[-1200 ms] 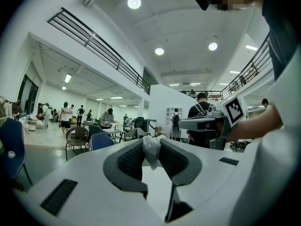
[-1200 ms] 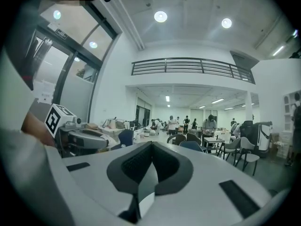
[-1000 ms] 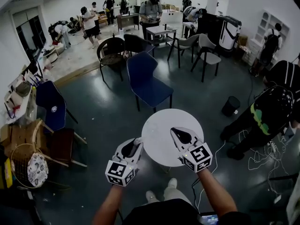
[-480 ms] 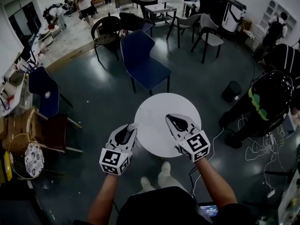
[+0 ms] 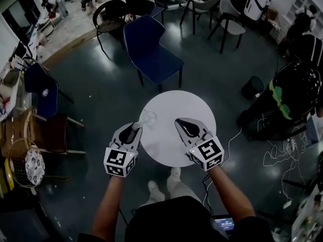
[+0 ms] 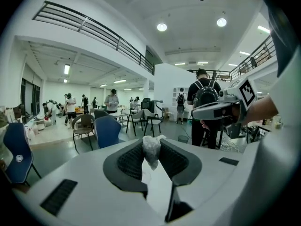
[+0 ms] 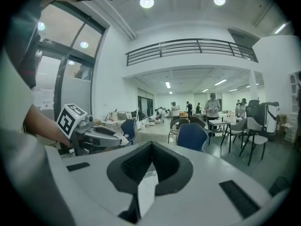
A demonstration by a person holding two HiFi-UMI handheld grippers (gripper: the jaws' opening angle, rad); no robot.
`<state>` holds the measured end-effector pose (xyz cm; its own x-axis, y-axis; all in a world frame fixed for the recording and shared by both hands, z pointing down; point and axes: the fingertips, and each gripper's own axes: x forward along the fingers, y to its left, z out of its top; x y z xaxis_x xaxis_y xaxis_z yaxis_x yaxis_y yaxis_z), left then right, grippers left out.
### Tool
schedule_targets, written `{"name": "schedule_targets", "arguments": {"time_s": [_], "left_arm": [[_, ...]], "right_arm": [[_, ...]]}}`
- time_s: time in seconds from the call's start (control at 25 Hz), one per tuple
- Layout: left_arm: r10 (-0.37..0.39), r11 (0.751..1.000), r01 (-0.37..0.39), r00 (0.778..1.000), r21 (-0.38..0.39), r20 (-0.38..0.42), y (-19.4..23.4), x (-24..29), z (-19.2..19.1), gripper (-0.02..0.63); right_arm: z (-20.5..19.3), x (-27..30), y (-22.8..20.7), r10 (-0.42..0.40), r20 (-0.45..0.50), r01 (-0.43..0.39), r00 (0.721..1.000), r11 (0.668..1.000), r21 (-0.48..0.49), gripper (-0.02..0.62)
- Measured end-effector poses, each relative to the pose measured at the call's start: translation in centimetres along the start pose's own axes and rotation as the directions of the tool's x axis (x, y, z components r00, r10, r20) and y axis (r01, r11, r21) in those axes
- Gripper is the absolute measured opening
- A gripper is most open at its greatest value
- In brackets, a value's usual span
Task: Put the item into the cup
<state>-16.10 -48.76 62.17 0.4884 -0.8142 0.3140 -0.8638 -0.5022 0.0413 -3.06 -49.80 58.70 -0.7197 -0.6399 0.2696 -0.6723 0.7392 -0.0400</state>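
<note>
White round table [image 5: 174, 150], bare top.
Crumpled translucent item [image 5: 148, 117]: at the table's 10 o'clock edge, pinched between the pads of the left gripper [image 5: 137, 127], jaws narrowed onto it.
Right gripper [image 5: 179, 121]: over the table's centre, body trailing to 4 o'clock, jaws together, nothing between them.
Blue chair [image 5: 151, 54]: 12 o'clock, beyond the table.

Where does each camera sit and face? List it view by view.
Head view: on the person's head, facing steeply down at the table; both arms, left gripper and right gripper show.
Left gripper view: on the left gripper, facing along its jaws, shut on crumpled plastic; the right gripper shows.
Right gripper view: on the right gripper, facing along its shut jaws; the left gripper shows.
Shared: both gripper views see the blue chair.
</note>
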Motion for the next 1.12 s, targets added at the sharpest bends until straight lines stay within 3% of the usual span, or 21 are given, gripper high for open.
{"name": "schedule_targets", "arguments": {"time_s": [0.4,0.84,1.12], "left_arm": [[-0.014,0.998,0.021,0.992,0.055,-0.123,2.0,8.0,-4.4,0.101],[-0.005,0.995,0.024,0.980,0.093,-0.199,4.8,15.5,-8.0,0.101],[0.007,0.997,0.016,0.947,0.070,-0.320,6.3,18.4,-13.9,0.101]], "right_arm": [[-4.5,2.7,-3.3,0.013,-0.070,-0.010,0.997,0.999,0.047,0.017],[-8.2,4.6,-6.1,0.002,-0.120,0.009,0.993,0.996,0.092,0.017],[-11.0,5.2,-6.8,0.001,-0.157,0.018,0.988,0.993,0.116,0.017]]}}
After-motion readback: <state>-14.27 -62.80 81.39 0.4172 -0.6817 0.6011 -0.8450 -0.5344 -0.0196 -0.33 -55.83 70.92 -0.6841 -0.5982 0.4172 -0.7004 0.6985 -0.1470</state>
